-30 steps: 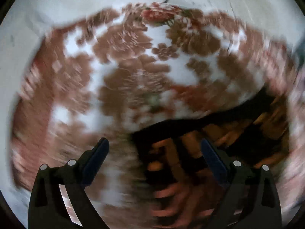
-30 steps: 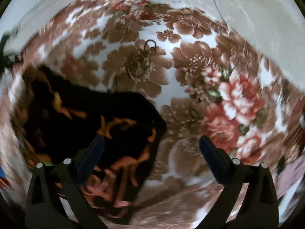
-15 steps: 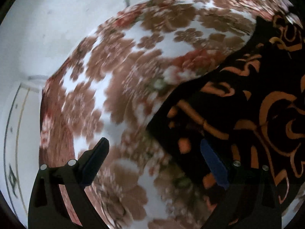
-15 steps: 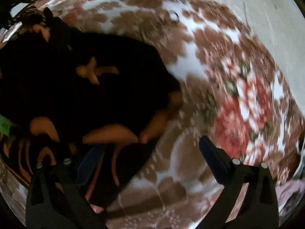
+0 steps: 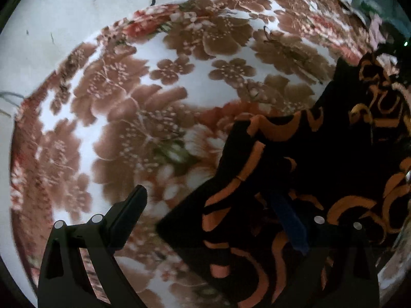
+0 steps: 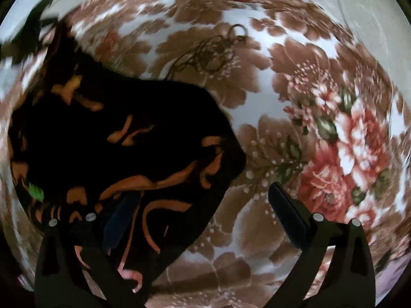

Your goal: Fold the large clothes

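**Both tongs spread wide over a black patterned garment on a floral blanket**

A black garment with orange swirl patterns (image 5: pixel 321 169) lies on a plush blanket printed with brown and red flowers on white (image 5: pixel 143 118). The blanket itself rests on a pale grey floor (image 5: pixel 77 7).

In the left wrist view, the garment fills the right and lower right of the frame, with a folded corner pointing toward the middle of the blanket. The left tongs (image 5: pixel 208 205) stand wide apart, gripping nothing: one finger is over bare blanket, the other, with its blue pad, is over the black cloth. Whether that finger touches the cloth cannot be told.

In the right wrist view, the same garment (image 6: pixel 128 138) takes up the left half, its edge running to a blunt corner near the centre. The right tongs (image 6: pixel 203 202) are likewise spread open and hold nothing, one finger over the garment and the other over the blanket (image 6: pixel 295 82). A tangle of thin dark thread with small loops (image 6: pixel 213 51) lies on the blanket just beyond the garment's far edge.
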The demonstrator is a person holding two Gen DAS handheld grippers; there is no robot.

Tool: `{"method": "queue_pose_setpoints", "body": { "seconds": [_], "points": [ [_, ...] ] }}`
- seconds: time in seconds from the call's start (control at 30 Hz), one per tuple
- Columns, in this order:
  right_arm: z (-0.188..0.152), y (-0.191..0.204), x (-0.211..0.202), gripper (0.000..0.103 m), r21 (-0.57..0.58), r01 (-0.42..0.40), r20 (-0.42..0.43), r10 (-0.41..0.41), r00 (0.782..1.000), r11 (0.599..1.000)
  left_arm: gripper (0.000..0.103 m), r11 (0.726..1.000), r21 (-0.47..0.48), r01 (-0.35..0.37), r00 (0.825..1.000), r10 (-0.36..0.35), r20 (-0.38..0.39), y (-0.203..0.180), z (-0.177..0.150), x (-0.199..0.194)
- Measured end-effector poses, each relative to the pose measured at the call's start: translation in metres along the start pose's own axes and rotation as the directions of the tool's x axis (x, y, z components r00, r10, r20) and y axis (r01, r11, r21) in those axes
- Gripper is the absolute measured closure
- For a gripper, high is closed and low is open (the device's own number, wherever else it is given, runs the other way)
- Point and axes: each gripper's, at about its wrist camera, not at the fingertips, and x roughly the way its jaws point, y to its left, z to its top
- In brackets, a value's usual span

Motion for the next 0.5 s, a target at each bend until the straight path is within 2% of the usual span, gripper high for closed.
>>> {"method": "queue_pose_setpoints", "body": {
  "seconds": [0.07, 0.13, 0.2, 0.23, 0.3, 0.33, 0.4, 0.5],
  "points": [
    [0.006, -0.007, 0.008, 0.005, 0.022, -0.022, 0.003, 0.021, 1.000, 1.000, 0.010, 0.998, -0.049, 0.028, 1.000, -0.027, 0.008, 0.004, 0.000, 0.003],
    [0.013, -0.006, 0.012, 0.005, -0.004, -0.037, 0.005, 0.037, 0.999, 0.999, 0.014, 0.997, -0.064, 0.047, 0.999, -0.047, 0.009, 0.005, -0.001, 0.006],
    [0.021, 0.003, 0.011, 0.005, -0.068, -0.047, 0.014, 0.048, 0.999, 0.997, 0.031, 0.995, -0.056, 0.082, 0.997, -0.082, 0.004, 0.001, -0.001, 0.007],
    [0.025, 0.009, 0.010, 0.005, -0.109, -0.061, 0.017, 0.064, 0.998, 0.992, 0.035, 0.994, -0.056, 0.096, 0.995, -0.096, 0.002, 0.001, 0.000, 0.007],
    [0.033, 0.017, 0.011, 0.006, -0.160, -0.089, 0.010, 0.091, 0.996, 0.983, 0.051, 0.990, -0.055, 0.130, 0.991, -0.131, -0.003, -0.003, 0.001, 0.006],
    [0.036, 0.019, 0.012, 0.008, -0.177, -0.101, 0.006, 0.104, 0.995, 0.979, 0.053, 0.989, -0.057, 0.140, 0.990, -0.140, -0.002, -0.004, 0.001, 0.006],
    [0.042, 0.021, 0.018, 0.025, -0.192, -0.141, -0.021, 0.140, 0.990, 0.971, 0.060, 0.984, -0.078, 0.159, 0.987, -0.159, 0.002, -0.003, 0.001, 0.006],
    [0.048, 0.029, 0.029, 0.044, -0.230, -0.135, -0.046, 0.128, 0.991, 0.964, 0.072, 0.972, -0.114, 0.205, 0.979, -0.206, 0.006, -0.001, -0.001, 0.010]
  ]
}}
